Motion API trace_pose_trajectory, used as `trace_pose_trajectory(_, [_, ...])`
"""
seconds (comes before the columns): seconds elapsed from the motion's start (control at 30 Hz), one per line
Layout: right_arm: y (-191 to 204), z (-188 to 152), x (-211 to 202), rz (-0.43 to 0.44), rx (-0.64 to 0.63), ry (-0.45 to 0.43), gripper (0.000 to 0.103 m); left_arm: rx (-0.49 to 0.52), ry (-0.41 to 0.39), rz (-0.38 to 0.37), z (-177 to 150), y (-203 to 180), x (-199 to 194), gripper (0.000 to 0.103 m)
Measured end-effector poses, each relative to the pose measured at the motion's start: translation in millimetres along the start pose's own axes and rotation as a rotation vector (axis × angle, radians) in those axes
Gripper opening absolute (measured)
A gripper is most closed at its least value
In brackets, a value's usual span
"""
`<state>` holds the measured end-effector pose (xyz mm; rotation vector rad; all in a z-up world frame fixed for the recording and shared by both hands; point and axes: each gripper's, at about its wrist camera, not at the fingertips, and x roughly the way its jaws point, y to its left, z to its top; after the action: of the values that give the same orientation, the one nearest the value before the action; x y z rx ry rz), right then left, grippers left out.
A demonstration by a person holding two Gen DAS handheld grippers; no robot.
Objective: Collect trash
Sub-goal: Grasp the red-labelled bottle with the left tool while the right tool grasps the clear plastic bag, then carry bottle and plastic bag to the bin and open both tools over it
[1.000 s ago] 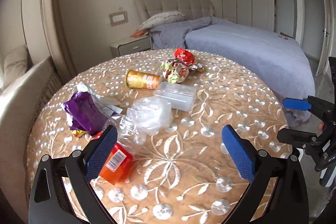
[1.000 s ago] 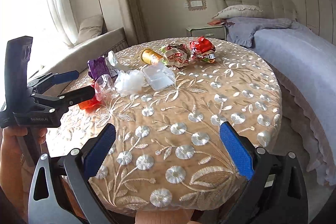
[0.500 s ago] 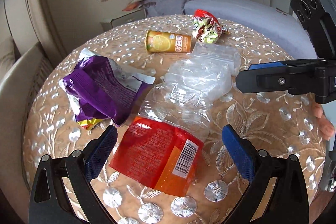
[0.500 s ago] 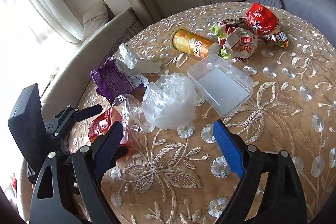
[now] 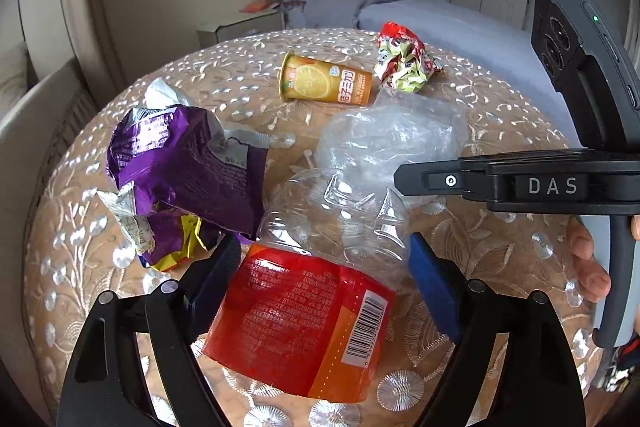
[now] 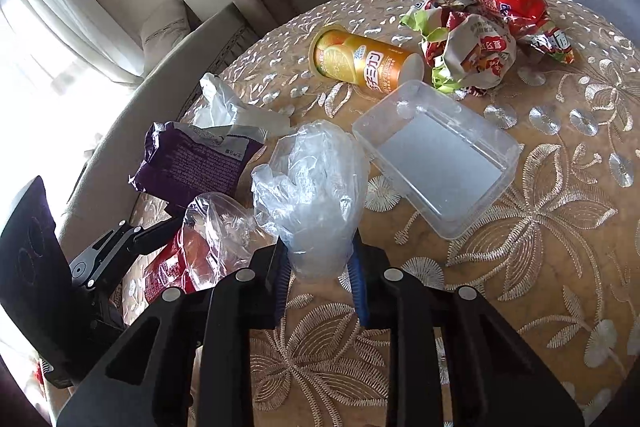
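Trash lies on a round embroidered table (image 5: 500,247). My left gripper (image 5: 324,267) is shut on a crushed clear bottle with a red-orange label (image 5: 304,323), which also shows in the right wrist view (image 6: 200,239). My right gripper (image 6: 318,279) is shut on a crumpled clear plastic bag (image 6: 316,187), also seen in the left wrist view (image 5: 392,139). A purple snack bag (image 5: 184,171) lies left of the bottle. An orange can (image 6: 364,61) lies on its side further back.
A clear plastic box (image 6: 440,163) sits right of the bag. Crumpled red and green wrappers (image 6: 480,35) lie at the far side. A bed (image 5: 460,27) stands behind the table and a sofa (image 6: 160,99) to the left.
Both grippers moved in and closed: the left on the labelled bottle, the right on the clear plastic bag. Both were open before.
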<state>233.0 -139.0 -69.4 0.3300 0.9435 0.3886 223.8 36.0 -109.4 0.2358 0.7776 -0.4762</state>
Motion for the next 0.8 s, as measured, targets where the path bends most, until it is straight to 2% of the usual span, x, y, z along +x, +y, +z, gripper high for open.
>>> trace_pose_trajectory(0.2, [8,-24,-63,-0.057,-0.104,-0.122,0.027,-0.078,-0.06,-0.011,-10,-8,-29,0.076])
trace_pose_trajectory(0.37, [0,-48,-115,-0.102,-0.134,-0.2,0.027,-0.058,-0.114,-0.018,-13,-37,-55,0.076])
trace_pose_trajectory(0.47, [-14,-64,-144,-0.135,-0.121,-0.232,0.027,-0.039,-0.14,-0.058,-9,-63,-68,0.076])
trace_pose_trajectory(0.6, [-38,-90,-180,-0.233,-0.098,-0.273,0.027,0.027,-0.174,-0.128,-7,-109,-83,0.076])
trace_pose_trajectory(0.8, [-84,-133,-231,-0.364,-0.019,-0.309,0.027,0.124,-0.184,-0.265,-2,-189,-79,0.076])
